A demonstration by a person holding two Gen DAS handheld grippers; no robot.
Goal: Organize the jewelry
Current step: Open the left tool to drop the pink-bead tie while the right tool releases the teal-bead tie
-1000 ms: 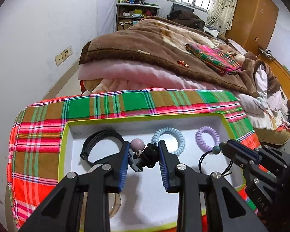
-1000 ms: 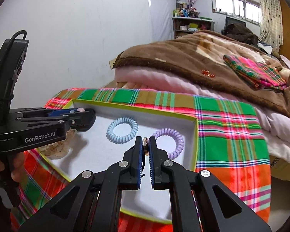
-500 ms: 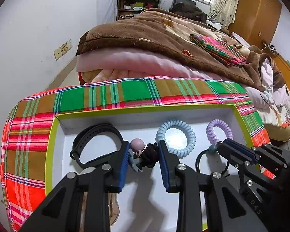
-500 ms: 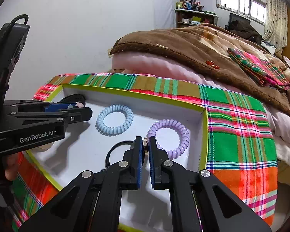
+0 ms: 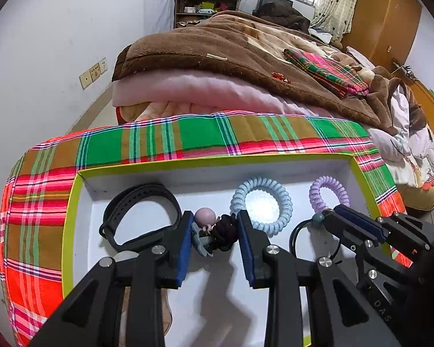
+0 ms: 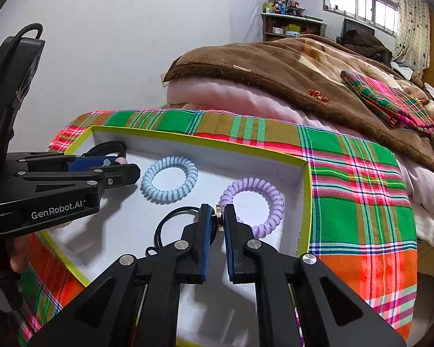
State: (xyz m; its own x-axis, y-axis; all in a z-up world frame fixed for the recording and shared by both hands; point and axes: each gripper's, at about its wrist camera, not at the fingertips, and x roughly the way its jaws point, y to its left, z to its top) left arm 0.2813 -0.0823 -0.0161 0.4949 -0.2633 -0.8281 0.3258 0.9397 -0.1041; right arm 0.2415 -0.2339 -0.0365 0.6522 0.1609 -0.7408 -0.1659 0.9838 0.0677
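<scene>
The black hair tie with the pink bead [image 5: 217,227] sits between the fingers of the left gripper [image 5: 215,231], low over the white floor of the tray [image 5: 72,202], just in front of the pale blue coil tie [image 5: 261,205]. The jaws stand at a medium gap and bracket the knot on both sides; whether the pads actually press on it cannot be told, so this may be a grasp or a release. The right gripper [image 6: 217,222] has its jaws drawn narrow on the small bead of a thin black cord loop [image 6: 170,225], which trails onto the tray floor beside the purple coil tie [image 6: 251,202]; pinching the bead gives a firm hold that the slack cord would not. A black wristband [image 5: 139,214] lies in the tray's left part, near the corner. The items lie apart in a row, which suggests each piece is being given its own spot. The tray rests on a plaid cloth [image 5: 188,136], with a bed under a brown blanket [image 5: 231,49] behind.
</scene>
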